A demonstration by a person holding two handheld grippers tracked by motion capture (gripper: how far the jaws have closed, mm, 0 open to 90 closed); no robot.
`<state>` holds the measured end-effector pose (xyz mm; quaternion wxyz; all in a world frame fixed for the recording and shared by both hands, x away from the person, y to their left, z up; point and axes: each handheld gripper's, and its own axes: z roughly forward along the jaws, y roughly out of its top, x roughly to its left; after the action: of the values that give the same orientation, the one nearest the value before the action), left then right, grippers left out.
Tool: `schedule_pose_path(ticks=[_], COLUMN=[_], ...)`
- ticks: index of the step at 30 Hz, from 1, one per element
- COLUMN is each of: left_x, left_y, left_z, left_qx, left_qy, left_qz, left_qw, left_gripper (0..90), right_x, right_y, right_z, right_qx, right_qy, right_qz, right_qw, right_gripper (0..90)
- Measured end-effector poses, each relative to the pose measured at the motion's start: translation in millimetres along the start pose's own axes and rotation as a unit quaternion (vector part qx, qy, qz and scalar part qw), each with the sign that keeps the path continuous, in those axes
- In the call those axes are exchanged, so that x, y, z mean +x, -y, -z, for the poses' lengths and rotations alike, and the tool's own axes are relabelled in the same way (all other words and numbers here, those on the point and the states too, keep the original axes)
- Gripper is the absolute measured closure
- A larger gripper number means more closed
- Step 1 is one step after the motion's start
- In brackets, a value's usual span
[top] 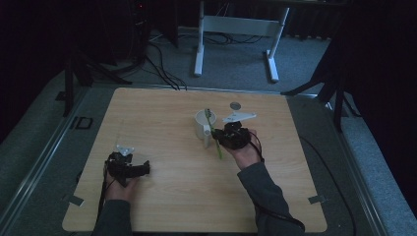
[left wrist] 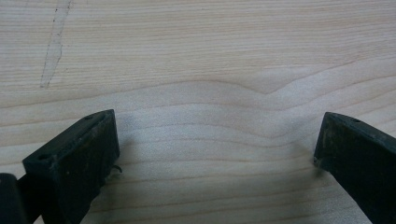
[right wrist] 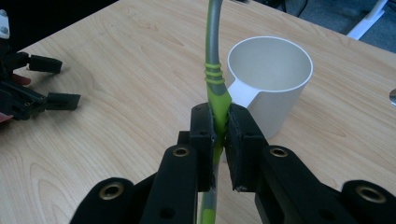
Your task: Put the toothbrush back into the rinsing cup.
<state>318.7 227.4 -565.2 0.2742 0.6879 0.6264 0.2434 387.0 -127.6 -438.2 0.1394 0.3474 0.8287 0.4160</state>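
Clamping the green toothbrush (right wrist: 215,100) mid-handle beside the white cup (right wrist: 275,70), the right gripper (right wrist: 220,135) had yet to drop it in; the left gripper (left wrist: 217,149) rested with jaws apart on the table (top: 162,196).

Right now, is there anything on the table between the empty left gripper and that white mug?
No. In the high view, the stretch between the left gripper and the white mug is bare wooden table; the right gripper view shows the same.

No words, numbers or signs to read anywhere: none on the cup (right wrist: 271,88), none on the green stick (right wrist: 215,88), none on the table (top: 162,118).
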Motion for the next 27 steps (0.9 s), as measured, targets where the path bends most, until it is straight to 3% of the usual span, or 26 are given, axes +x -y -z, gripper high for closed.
schedule_pose_path(ticks=[27], left_x=[0.0], left_y=[0.0], left_z=[0.0], left_qx=[0.000], left_qy=[0.000], left_qz=[0.000], left_qw=[1.0000], left_gripper=[0.1], right_x=[-0.5], right_y=[-3.0], right_z=[-0.2], right_qx=[-0.048], right_qy=[0.009], right_qz=[-0.012], right_qw=[0.9987], right_gripper=[81.6])
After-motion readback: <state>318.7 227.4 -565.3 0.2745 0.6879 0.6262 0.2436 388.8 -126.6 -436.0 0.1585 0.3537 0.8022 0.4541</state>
